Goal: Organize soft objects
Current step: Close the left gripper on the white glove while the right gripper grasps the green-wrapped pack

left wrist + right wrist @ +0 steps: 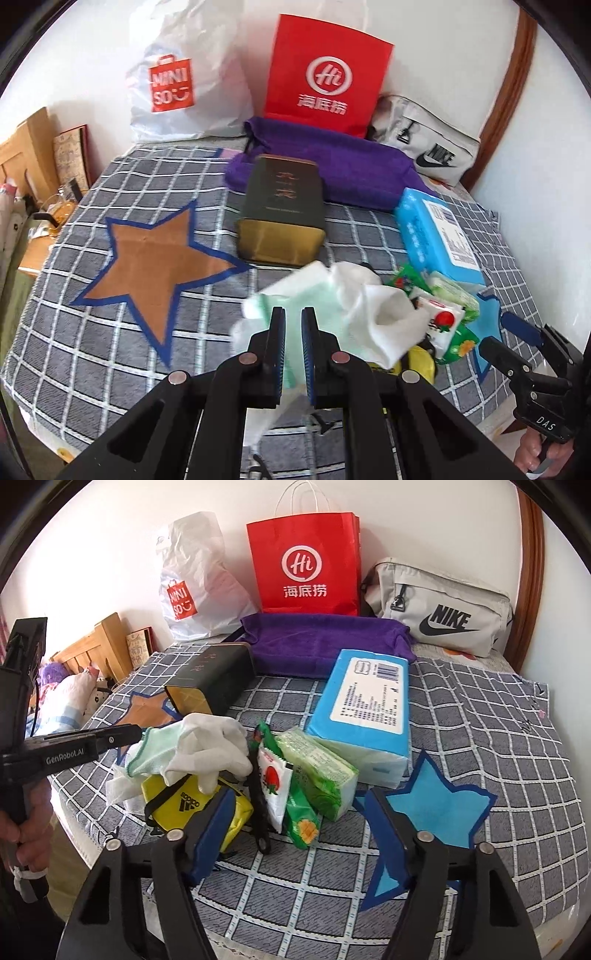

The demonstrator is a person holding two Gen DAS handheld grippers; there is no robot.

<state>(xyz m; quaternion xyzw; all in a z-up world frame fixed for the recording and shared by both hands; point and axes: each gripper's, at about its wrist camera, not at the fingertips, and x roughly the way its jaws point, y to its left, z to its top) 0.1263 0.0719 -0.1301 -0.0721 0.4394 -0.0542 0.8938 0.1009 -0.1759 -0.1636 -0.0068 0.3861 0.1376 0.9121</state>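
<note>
White walls back a bed spread with a grey checked cover, where a red paper bag, a white plastic bag and a grey pouch stand along the far edge. Near the front lies a heap: a white-and-green glove on top of a yellow pouch, with snack packets and a blue tissue pack to its right.

The left gripper has its jaws together, clamped on the glove's green cuff. To do this well, I would lift the glove straight up until its fingers hang free of the heap, so nothing below gets dragged along, then carry it toward the purple cloth at the far side.

The right gripper has its jaws apart, holding nothing, with the left pad just beside the yellow pouch.
</note>
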